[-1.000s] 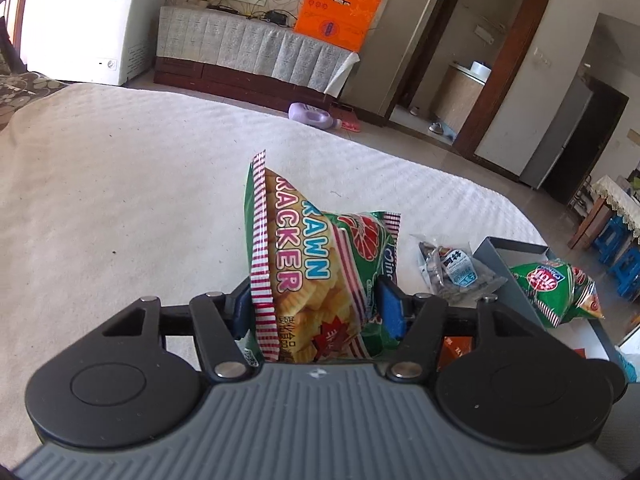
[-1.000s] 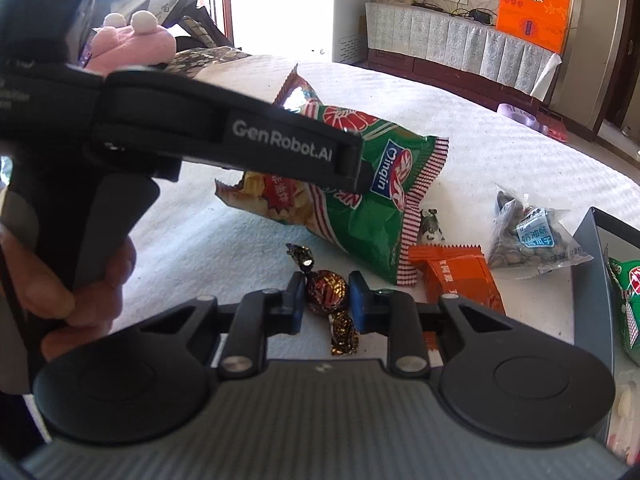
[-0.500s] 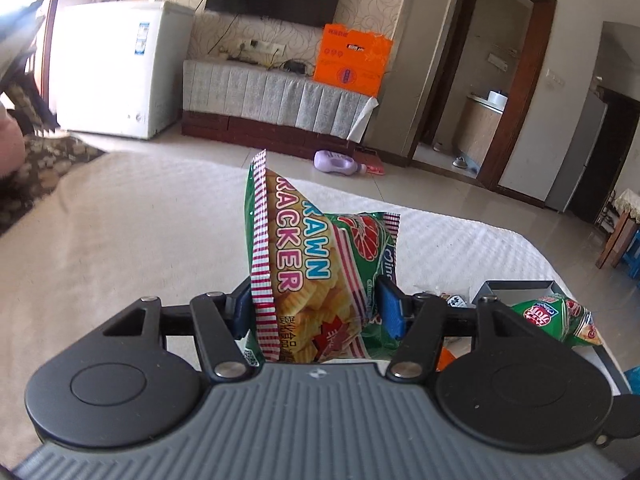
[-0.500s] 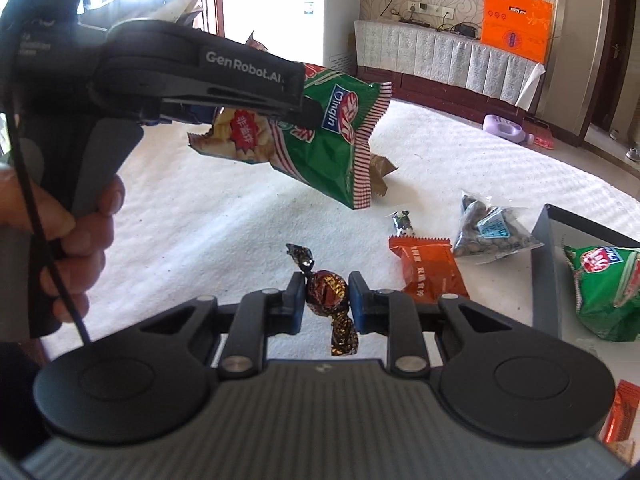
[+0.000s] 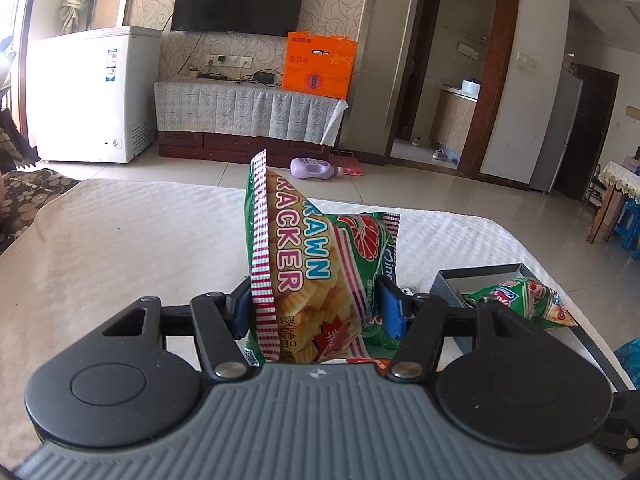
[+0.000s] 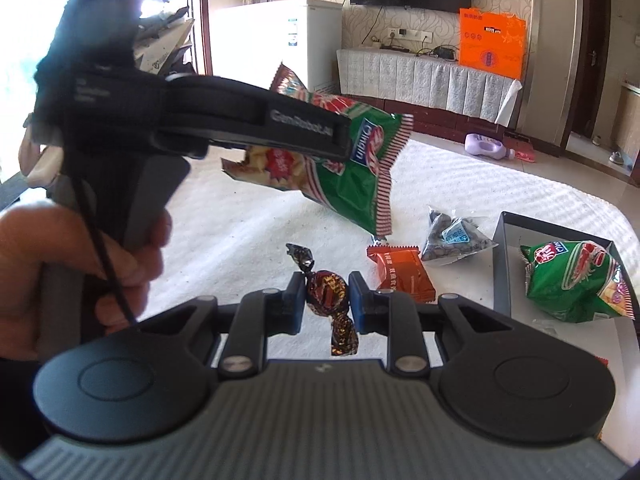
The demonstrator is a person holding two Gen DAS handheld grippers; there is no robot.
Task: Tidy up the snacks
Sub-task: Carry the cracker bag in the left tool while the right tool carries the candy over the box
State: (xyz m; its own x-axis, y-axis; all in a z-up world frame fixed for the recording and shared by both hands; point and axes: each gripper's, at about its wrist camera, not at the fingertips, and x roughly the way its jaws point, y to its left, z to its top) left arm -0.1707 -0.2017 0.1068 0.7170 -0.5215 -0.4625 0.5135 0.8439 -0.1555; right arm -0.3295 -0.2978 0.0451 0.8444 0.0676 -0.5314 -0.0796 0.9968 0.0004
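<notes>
1. The left gripper is clamped on a green prawn cracker bag; in the left wrist view the bag's lower end disappears behind the gripper's ribbed grey body, and the first letters of its print are folded out of sight.
2. In the right wrist view that bag hangs clear above the table, partly covered by the left gripper's black arm, and a hand around the handle is blurred and cut by the frame edge.
3. The right gripper is pinched shut on a brown foil candy with twisted, crinkled ends, one end poking up and the other dangling down.
4. A white, ribbed-weave cloth covers the table.
5. On it lie a flat orange packet with a zigzag edge and, just beside it, a clear lumpy pouch of dark pieces; its label is too small to read.
6. A shallow grey box at the right holds a second, puffy green bag; the box's near corner is hidden behind the gripper.
</notes>
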